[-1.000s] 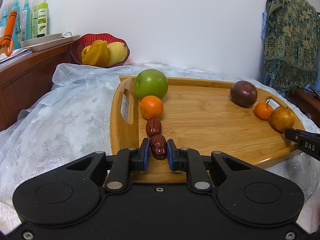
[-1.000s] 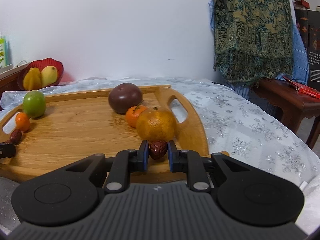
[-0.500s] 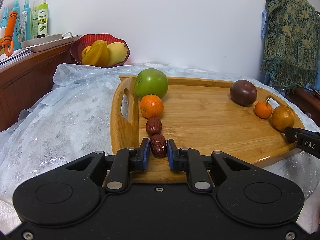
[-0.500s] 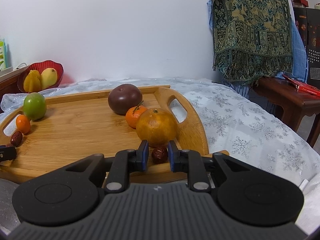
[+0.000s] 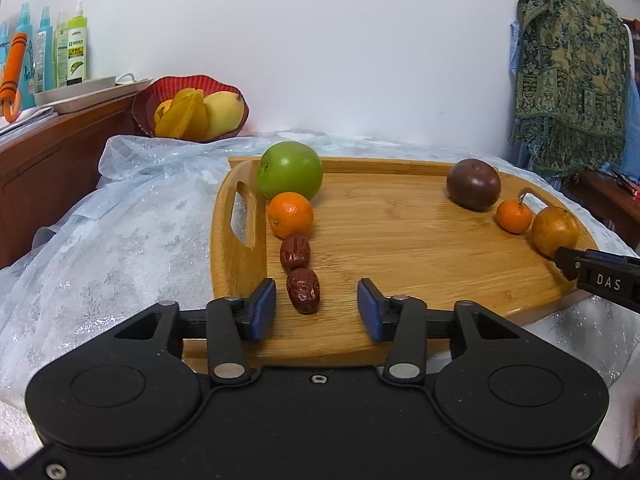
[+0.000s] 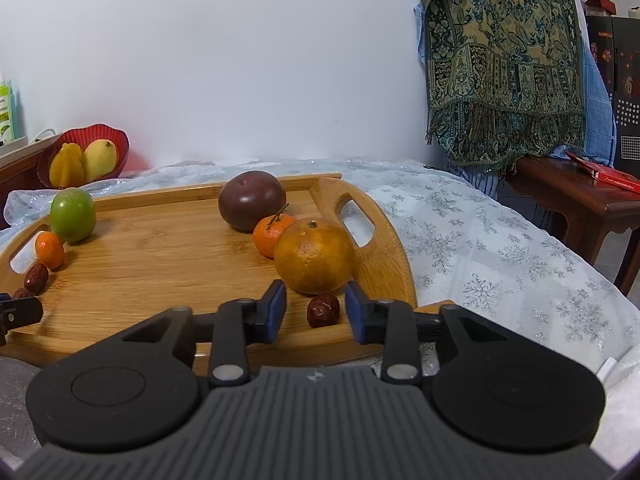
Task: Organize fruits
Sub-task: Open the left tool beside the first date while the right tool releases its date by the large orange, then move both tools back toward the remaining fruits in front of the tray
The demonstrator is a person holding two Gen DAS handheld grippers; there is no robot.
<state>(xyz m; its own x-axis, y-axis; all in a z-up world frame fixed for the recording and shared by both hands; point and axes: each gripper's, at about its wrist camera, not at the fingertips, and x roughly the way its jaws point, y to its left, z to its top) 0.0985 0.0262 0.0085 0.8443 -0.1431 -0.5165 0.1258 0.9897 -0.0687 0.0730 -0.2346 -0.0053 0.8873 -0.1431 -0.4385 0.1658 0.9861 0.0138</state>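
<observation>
Grippers spread wide over dates on the bamboo tray.
Left gripper and right gripper grip nothing; one date and another date lie loose between the pads. At 9 o'clock in the right view, the left fingertip half hides a date.

Two low wrist views, close over opposite near corners, sharing wooden tray

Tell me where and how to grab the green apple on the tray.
Grip the green apple across its widest middle, jaws on its left and right flanks. Come down from above: the small orange touches its near side and the tray handle rim stands close on its left, so a low frontal approach is blocked. It is round and smooth, so a grip off-centre would probably slip.
</observation>
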